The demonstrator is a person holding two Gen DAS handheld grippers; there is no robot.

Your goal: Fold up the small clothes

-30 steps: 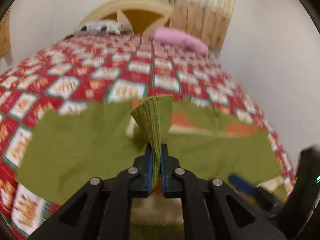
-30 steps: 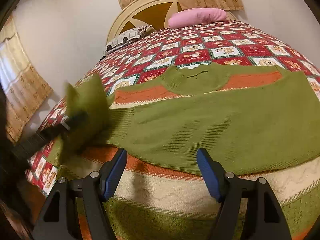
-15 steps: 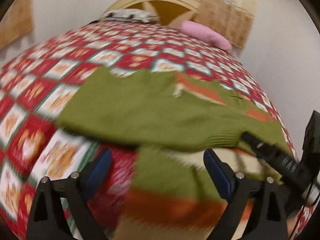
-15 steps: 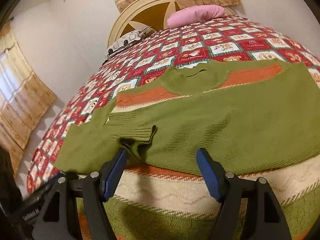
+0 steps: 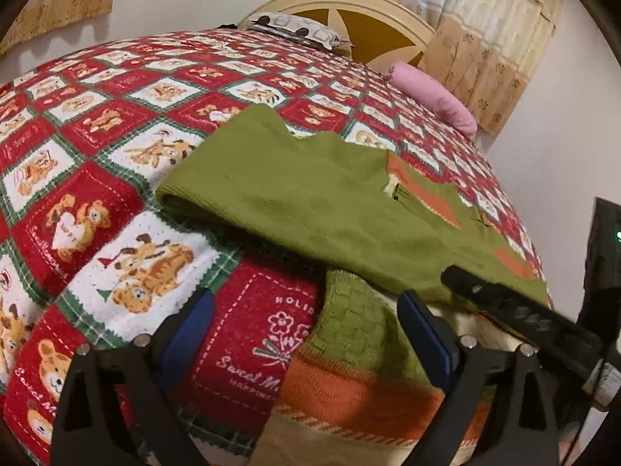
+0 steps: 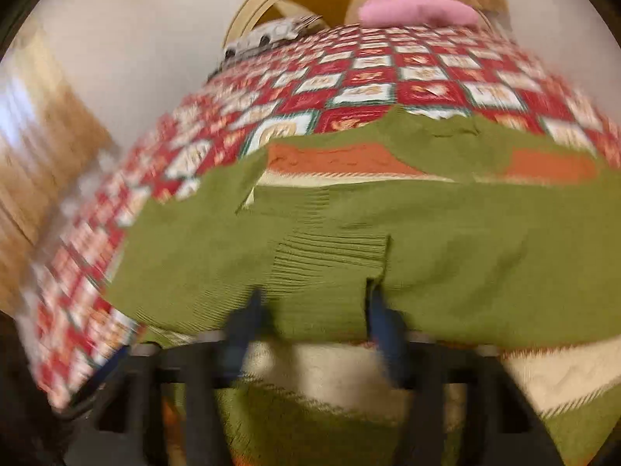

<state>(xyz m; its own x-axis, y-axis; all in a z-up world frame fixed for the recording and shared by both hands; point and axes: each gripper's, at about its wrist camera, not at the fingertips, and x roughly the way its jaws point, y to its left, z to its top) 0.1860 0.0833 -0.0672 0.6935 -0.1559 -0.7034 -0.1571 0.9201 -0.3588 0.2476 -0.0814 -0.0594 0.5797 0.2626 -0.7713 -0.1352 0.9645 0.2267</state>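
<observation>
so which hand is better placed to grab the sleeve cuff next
Right. The right gripper sits at the ribbed cuff of the sweater, its jaws just closing around it. The left gripper is wide open over the bedspread at the sweater's edge, holding nothing.

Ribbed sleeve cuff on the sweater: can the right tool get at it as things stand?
Probably yes. The ribbed cuff lies on top of the sweater, uncovered, just ahead of the right tool, whose jaws have just been closing. Blur hides whether they touch it.
</observation>
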